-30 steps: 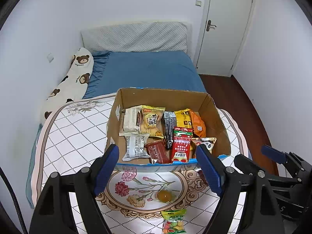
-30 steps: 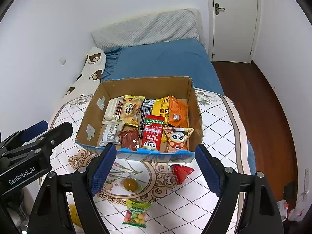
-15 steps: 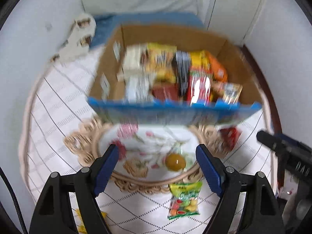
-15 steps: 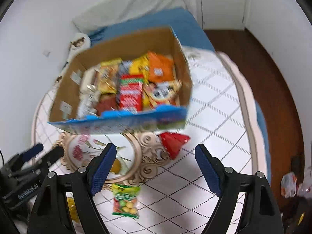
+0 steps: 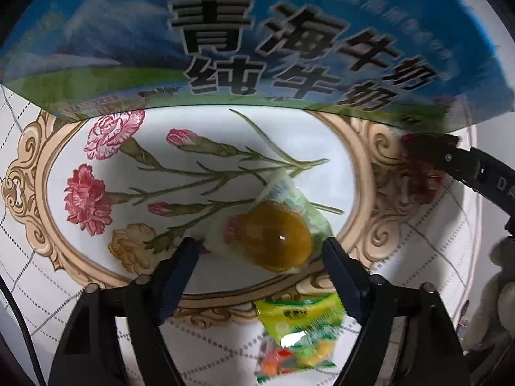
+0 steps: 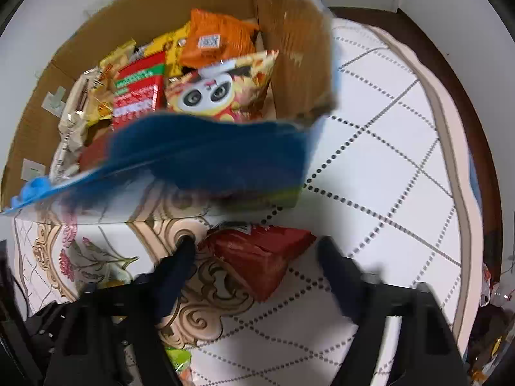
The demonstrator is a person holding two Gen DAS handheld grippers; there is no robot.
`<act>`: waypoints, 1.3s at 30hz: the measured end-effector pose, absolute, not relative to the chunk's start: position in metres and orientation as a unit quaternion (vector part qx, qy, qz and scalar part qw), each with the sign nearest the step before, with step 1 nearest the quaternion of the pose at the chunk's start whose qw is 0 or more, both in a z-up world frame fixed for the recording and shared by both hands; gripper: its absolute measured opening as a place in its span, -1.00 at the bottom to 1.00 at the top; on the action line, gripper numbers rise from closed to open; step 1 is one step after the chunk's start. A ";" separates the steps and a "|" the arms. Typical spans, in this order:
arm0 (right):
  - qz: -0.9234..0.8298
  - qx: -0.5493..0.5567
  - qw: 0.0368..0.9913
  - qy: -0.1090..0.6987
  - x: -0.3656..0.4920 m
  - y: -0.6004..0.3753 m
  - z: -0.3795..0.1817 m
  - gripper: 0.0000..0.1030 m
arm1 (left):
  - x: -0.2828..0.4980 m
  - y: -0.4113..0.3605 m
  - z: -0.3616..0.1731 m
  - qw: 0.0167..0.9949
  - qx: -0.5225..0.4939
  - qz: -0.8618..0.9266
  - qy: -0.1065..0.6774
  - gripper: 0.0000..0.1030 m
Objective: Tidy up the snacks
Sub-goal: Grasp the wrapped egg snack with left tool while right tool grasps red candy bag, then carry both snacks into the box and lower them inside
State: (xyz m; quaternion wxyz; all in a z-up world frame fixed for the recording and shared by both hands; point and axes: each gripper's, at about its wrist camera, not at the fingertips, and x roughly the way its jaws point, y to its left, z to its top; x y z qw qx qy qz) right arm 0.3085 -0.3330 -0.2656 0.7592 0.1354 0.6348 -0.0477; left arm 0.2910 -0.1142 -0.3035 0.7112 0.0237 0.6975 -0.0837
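My left gripper (image 5: 259,251) is open, low over the table, its fingers on either side of a clear wrapped snack with a yellow-brown oval inside (image 5: 275,236). A green candy packet (image 5: 297,331) lies just below it. My right gripper (image 6: 256,247) is open, its fingers on either side of a red packet (image 6: 257,257) lying in front of the cardboard box (image 6: 299,64). The box holds several snack packets, among them a panda packet (image 6: 219,91) and an orange one (image 6: 219,40). The box's blue printed front wall (image 5: 257,41) fills the top of the left wrist view.
The table carries a white floral cloth (image 6: 379,173) with a dotted diamond pattern. Its right edge drops to a brown wooden floor (image 6: 450,54). The right gripper's black arm (image 5: 476,173) shows at the right of the left wrist view. White walls stand behind.
Both grippers have dropped down and forward to the table. The left now straddles the yellow-brown wrapped snack, the right straddles the red packet. Both stay open.
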 end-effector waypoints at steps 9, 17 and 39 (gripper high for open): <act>-0.020 0.127 0.767 0.629 0.280 -0.321 -0.258 -0.02 | 0.278 -0.100 -0.290 0.720 0.011 -0.091 0.688 -0.12; 0.029 0.125 0.769 0.627 0.232 -0.292 -0.241 -0.02 | 0.240 -0.076 -0.268 0.726 0.007 -0.099 0.681 -0.13; 0.079 0.117 0.845 0.516 0.318 -0.285 -0.086 -0.02 | 0.339 -0.101 -0.114 0.798 -0.045 -0.162 0.579 -0.12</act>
